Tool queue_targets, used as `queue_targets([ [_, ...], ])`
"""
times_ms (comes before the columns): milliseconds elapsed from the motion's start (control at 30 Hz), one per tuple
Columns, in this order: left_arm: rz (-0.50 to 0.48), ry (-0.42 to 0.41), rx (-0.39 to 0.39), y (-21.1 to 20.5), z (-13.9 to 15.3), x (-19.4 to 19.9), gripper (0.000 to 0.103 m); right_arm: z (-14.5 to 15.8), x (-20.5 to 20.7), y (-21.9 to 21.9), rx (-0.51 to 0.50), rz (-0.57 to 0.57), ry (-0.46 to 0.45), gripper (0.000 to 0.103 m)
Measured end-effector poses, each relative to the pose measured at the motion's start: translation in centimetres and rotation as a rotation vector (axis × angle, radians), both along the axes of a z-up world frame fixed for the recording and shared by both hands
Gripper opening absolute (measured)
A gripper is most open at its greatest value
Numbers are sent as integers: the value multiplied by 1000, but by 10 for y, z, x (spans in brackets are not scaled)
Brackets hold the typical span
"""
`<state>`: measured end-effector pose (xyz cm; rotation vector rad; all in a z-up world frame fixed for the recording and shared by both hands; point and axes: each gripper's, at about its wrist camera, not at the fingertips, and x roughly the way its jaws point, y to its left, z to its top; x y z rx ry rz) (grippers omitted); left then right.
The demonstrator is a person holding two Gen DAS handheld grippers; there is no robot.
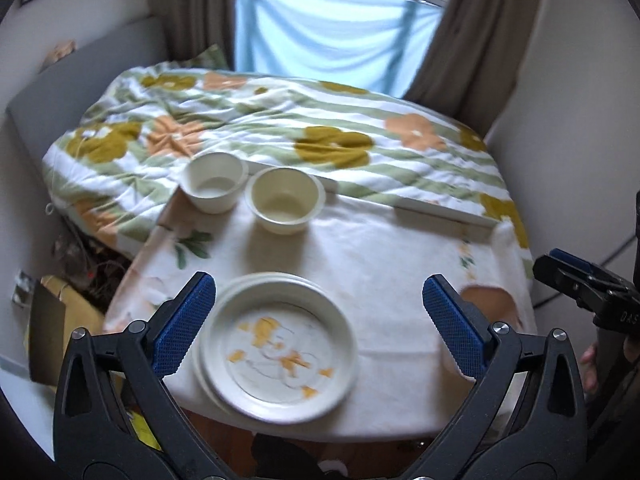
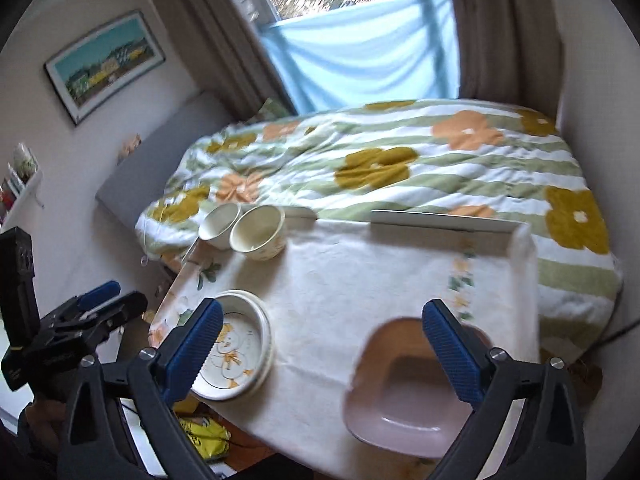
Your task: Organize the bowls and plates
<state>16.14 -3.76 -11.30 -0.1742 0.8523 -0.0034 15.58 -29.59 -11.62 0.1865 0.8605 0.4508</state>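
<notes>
A stack of white plates (image 1: 280, 344) (image 2: 236, 356) with orange flower prints sits at the table's near left edge. Two white bowls (image 1: 216, 186) (image 1: 286, 200) stand side by side at the far left corner; the right wrist view shows them too (image 2: 219, 226) (image 2: 260, 232). A pink squarish bowl (image 2: 408, 392) rests at the near right edge. My left gripper (image 1: 319, 281) hangs open above the plates, holding nothing. My right gripper (image 2: 322, 305) is open above the table between the plates and the pink bowl, also holding nothing.
The table (image 1: 380, 248) wears a white flowered cloth and butts against a bed with a flowered duvet (image 1: 320, 132). A thin white board (image 2: 444, 222) lies along the table's far edge. A yellow bag (image 2: 204, 438) lies on the floor below.
</notes>
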Motion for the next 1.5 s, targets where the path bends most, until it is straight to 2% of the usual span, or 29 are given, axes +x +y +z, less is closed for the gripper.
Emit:
queue_targets([
  [167,27,54,9,49,-12,40,103,-5,37,44,-16,-39,17,99],
  [333,9,125,-9,88,-36,91,103,-21,84,85,-32,-56,79,99],
  [567,-47,246,-72,122,-82,156,103,-61,141,136,-71,-80,217,99],
  [700,-71,315,-109,128,-111,188,97,-80,158,155,-93,-79,268,98],
  [767,-85,344,-132,125,-123,198,91,-91,169,161,-94,-76,299,90],
  [867,-108,378,-148,118,-140,214,76,-105,183,171,-106,-62,339,77],
  [900,-113,388,-154,115,-145,219,67,-110,188,174,-109,-57,353,73],
  [933,-117,398,-162,113,-150,223,56,-115,192,177,-108,-51,367,63],
  [967,-122,409,-173,110,-155,228,51,-120,196,179,-106,-43,384,57],
  [1000,-127,421,-182,108,-160,232,45,-126,200,182,-106,-37,400,55],
  [1167,-132,430,-160,101,-172,248,30,-138,211,192,-104,-8,416,40],
  [1233,-134,433,-163,100,-175,252,18,-142,216,196,-107,4,421,32],
  [1300,-136,434,-145,100,-177,255,15,-145,219,199,-107,4,428,30],
  [1367,-136,434,-140,102,-179,257,12,-148,221,200,-101,4,432,18],
  [1400,-135,435,-145,103,-179,258,12,-148,221,201,-100,4,431,15],
  [1500,-140,432,-126,103,-179,259,12,-148,222,202,-110,3,425,13],
])
